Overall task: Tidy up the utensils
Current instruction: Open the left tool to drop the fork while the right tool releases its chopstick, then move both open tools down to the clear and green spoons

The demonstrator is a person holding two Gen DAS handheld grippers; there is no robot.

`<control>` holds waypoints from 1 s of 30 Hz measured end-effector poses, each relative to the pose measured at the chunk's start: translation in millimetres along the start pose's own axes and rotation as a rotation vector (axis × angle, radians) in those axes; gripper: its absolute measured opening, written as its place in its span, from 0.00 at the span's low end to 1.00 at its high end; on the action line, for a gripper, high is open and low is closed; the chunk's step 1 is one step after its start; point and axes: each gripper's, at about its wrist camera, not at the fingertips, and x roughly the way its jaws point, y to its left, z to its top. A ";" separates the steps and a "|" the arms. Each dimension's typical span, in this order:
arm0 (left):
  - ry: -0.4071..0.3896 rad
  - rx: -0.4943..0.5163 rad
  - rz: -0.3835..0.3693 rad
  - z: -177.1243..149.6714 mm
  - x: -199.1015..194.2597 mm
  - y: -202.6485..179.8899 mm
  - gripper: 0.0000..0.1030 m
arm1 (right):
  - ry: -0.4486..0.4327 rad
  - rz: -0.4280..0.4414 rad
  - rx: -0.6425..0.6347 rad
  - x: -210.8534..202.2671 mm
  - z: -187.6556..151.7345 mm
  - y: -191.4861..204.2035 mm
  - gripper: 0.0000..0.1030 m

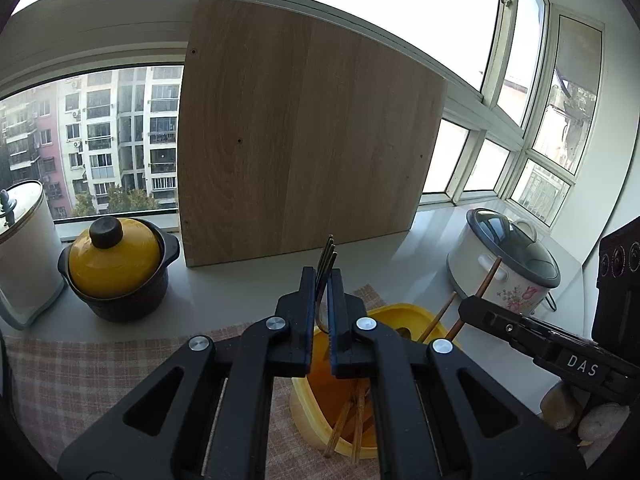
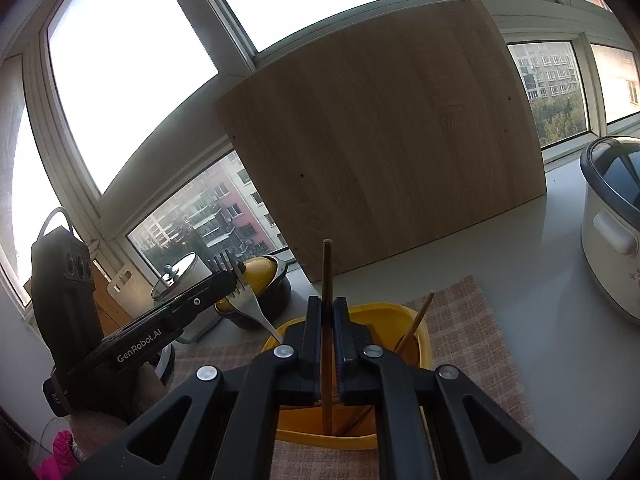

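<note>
A pale worktop (image 1: 224, 280) by a window carries a checked cloth (image 1: 80, 376) with a yellow container (image 2: 420, 338) on it. The left gripper (image 1: 324, 276) has its jaws clenched on a metal fork (image 1: 326, 258), whose tines stick up past the jaw tips while its handle runs down toward the container. The right gripper (image 2: 327, 304) has its jaws clamped on a brown chopstick (image 2: 327, 264), which stands nearly upright between them with its lower end inside the container. More chopsticks (image 1: 352, 420) rest in the container, possibly with a spoon, though that part is hidden. A wooden board (image 1: 304, 132) leans against the window behind.
</note>
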 end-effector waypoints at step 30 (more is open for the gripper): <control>-0.003 -0.010 0.038 -34.3 -71.4 8.2 0.52 | -0.021 -0.075 -0.050 -54.6 -33.1 4.9 1.00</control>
